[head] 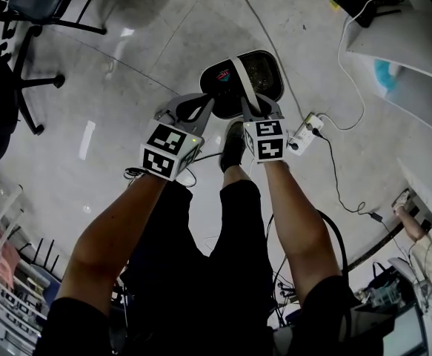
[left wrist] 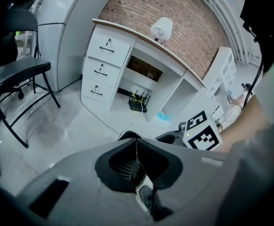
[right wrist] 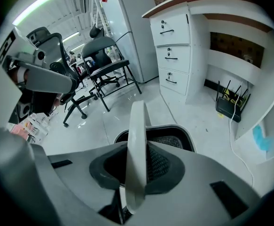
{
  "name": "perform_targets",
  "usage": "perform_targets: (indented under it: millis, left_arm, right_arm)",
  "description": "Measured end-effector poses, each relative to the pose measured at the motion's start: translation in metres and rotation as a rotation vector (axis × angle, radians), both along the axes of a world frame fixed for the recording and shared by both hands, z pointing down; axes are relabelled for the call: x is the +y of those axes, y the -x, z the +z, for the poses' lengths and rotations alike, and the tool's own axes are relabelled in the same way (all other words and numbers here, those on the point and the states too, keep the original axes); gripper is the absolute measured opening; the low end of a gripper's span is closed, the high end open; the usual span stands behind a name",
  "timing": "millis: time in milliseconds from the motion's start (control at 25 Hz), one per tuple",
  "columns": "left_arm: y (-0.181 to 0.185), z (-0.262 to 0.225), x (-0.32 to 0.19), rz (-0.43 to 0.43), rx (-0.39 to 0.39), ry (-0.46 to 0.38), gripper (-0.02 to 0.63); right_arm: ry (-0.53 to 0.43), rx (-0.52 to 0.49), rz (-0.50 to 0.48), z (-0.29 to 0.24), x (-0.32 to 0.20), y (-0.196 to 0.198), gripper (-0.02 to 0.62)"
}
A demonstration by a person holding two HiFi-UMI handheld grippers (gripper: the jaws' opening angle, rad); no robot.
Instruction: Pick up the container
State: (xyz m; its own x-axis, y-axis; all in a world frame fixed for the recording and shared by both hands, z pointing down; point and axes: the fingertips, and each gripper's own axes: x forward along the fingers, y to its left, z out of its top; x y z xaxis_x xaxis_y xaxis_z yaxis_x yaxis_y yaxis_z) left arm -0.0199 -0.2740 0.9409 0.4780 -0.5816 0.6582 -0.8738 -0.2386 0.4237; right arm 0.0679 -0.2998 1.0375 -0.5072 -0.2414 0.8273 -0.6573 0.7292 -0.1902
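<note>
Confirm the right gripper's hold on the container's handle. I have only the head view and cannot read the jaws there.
Observer: In the right gripper view, the right gripper is shut on the white handle. The handle stands upright and edge-on between its jaws, above the mesh container.
Operator: Report the left gripper too.
Observer: The left gripper view shows the left gripper with its jaws together, right at the container's near rim. I cannot tell whether any mesh is pinched between them.
</note>
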Motion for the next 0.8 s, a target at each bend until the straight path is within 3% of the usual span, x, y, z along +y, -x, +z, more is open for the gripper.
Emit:
perform_targets:
  millis: [240,600,800]
  left_arm:
    - [0.002,-0.033,0.005,-0.011,0.008,-0.030,0.008]
    - [0.002,-0.136,0.008,-0.006,0.050,-0.110,0.008]
    - [0.004,-0.193,0.010,0.003,0.029,-0.139,0.008]
  right_arm:
    - [-0.004,-0.015,0.020,-0.038,0.004,0.001,0.064]
    - [-0.040,-0.065,0.020,-0.145,0.014,0.001,0.064]
    - [-0.076,-0.107,0.039,-0.209,0.009,-0.002,0.064]
